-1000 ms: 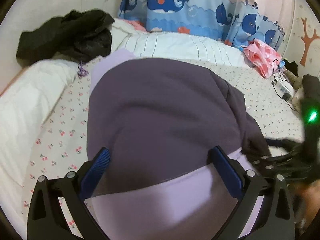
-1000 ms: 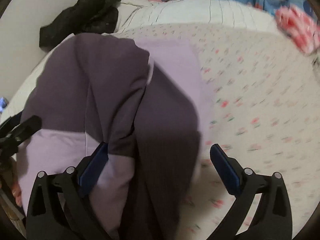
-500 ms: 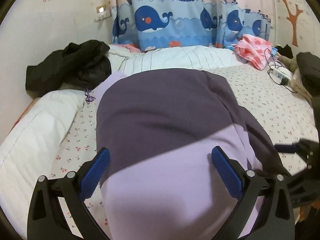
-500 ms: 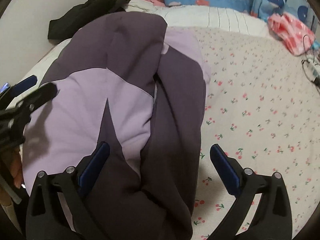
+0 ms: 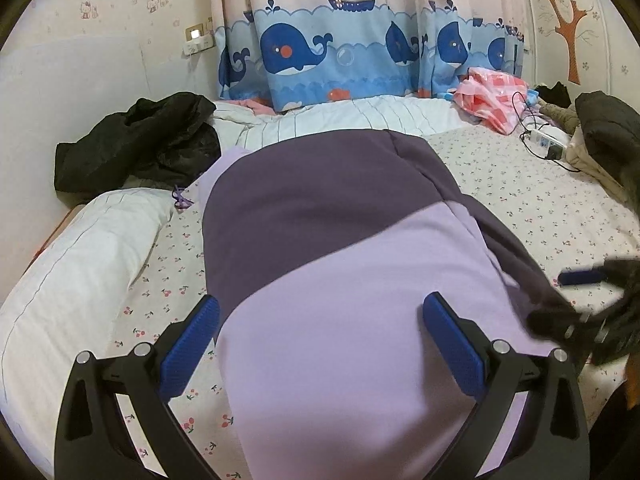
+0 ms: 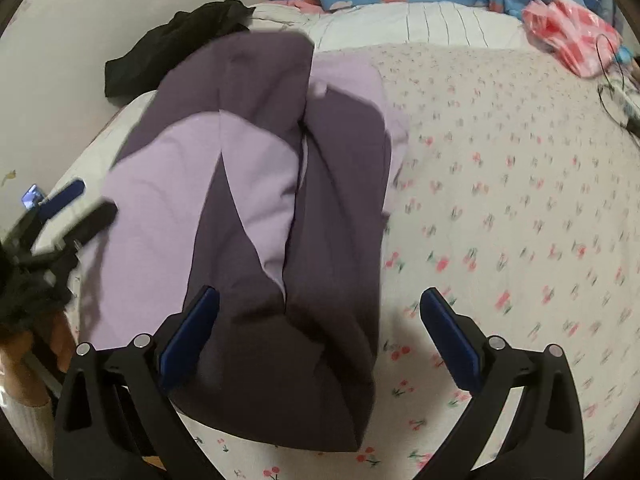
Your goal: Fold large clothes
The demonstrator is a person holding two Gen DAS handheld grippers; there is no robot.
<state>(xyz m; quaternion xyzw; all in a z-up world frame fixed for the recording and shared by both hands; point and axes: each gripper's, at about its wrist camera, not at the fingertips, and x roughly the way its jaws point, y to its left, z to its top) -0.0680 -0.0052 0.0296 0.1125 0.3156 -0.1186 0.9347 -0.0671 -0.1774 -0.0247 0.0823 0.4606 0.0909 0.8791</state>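
Observation:
A large garment in dark purple and lilac point(image 5: 320, 240) lies folded lengthwise on the cherry-print bed sheet point(image 5: 540, 208). My left gripper point(image 5: 320, 336) hovers open above its lilac near end, nothing between the blue pads. In the right wrist view the same garment point(image 6: 256, 200) stretches away from me, with a dark sleeve panel lying along its right side. My right gripper point(image 6: 320, 332) is open over its dark near edge and the bare sheet point(image 6: 500, 200). The left gripper point(image 6: 64, 208) shows blurred at the left, with a hand below it.
A black jacket point(image 5: 140, 140) is heaped at the back left beside a white pillow point(image 5: 80, 272). A pink checked cloth point(image 5: 492, 96), a power strip with cables point(image 5: 548, 140) and dark clothes point(image 5: 604, 132) sit at the back right. A whale-print curtain point(image 5: 340, 52) hangs behind.
Both grippers have drawn back and up from the garment, so more of the lilac near end and the room shows. Both stayed open; the garment lies as it was.

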